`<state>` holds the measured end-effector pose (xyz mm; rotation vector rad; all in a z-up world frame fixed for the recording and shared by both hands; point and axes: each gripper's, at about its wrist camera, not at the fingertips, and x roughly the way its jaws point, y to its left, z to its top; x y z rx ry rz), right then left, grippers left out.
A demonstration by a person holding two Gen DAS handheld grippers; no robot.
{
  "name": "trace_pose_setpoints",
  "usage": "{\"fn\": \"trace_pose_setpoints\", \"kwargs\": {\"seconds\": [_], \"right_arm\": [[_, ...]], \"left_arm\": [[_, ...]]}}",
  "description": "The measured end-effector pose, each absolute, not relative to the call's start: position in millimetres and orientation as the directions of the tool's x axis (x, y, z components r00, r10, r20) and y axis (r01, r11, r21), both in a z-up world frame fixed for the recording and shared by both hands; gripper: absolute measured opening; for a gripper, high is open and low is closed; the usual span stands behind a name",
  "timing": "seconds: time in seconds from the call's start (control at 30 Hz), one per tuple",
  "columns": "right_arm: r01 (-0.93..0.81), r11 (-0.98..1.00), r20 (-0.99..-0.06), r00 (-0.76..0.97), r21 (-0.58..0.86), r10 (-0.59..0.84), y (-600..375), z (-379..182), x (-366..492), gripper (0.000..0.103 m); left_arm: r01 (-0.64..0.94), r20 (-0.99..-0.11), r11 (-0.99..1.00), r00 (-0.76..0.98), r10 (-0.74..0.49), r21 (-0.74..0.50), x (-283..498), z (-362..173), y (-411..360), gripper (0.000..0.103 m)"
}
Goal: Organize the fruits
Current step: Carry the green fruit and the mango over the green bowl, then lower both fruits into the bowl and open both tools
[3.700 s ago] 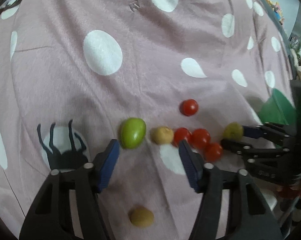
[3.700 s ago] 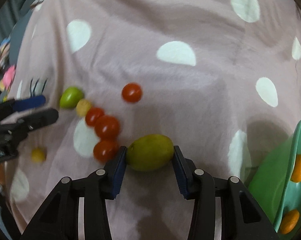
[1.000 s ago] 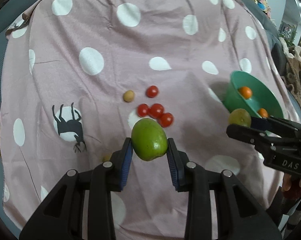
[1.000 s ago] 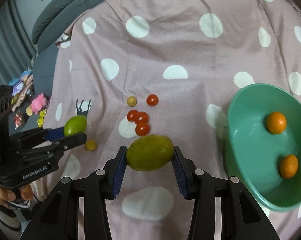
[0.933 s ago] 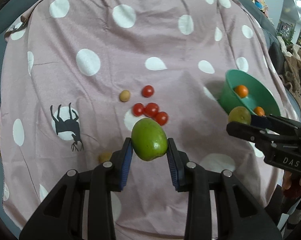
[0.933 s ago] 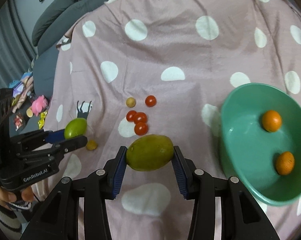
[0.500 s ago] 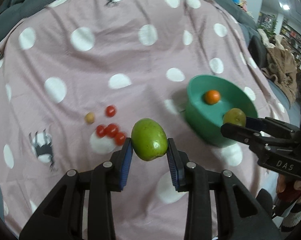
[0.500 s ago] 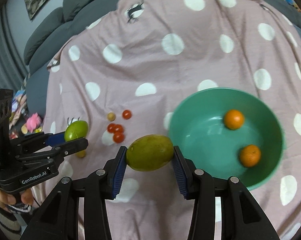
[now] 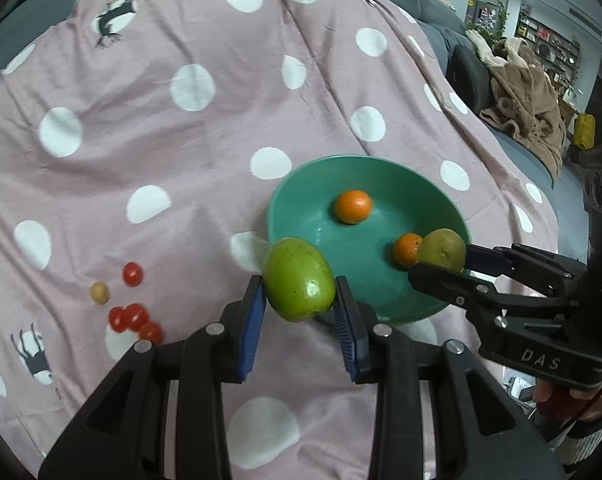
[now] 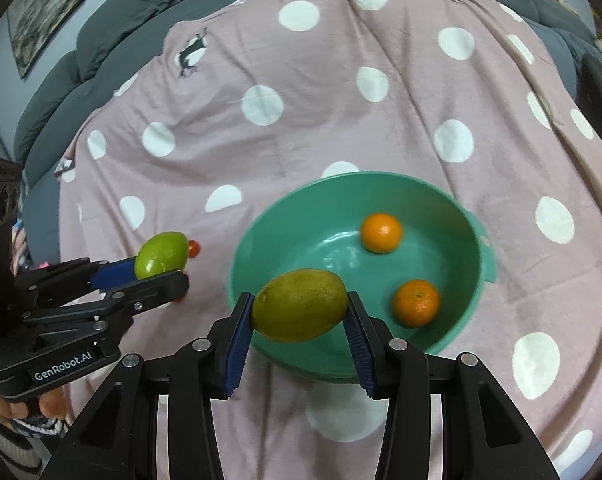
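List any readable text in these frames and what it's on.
"DAS": white letters on the body of the right gripper, seen in the left wrist view.
"GenRobot.AI": label on the body of the left gripper, seen in the right wrist view.
Shelf signs in the background room: too small to read.

Both tools have carried their fruits over to the green bowl (image 9: 285, 200).

pink white-dotted cloth (image 9: 221, 128), teal bowl (image 9: 301, 184), two orange fruits (image 9: 353, 207).
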<state>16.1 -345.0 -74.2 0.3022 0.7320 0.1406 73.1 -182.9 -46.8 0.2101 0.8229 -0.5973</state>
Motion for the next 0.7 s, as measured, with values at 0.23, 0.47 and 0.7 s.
{"fn": "trace_pose_setpoints", "kwargs": {"seconds": [0.23, 0.47, 0.7], "right_arm": [[0.017, 0.946, -0.642, 0.738, 0.322, 0.206, -361, -82, 16, 0.046], [0.021, 0.946, -0.644, 0.737, 0.325, 0.205, -368, -87, 21, 0.046], [0.008, 0.945, -0.65, 0.728, 0.327, 0.219, -366, -91, 27, 0.046]], "left_arm": [[0.604, -0.76, 0.796, 0.497, -0.42, -0.045, 81, -58, -211, 0.034], [0.61, -0.78, 0.792, 0.48, -0.401, -0.032, 89, -70, -224, 0.034], [0.614, -0.79, 0.789, 0.474, -0.389, -0.019, 92, -76, -227, 0.034]]}}
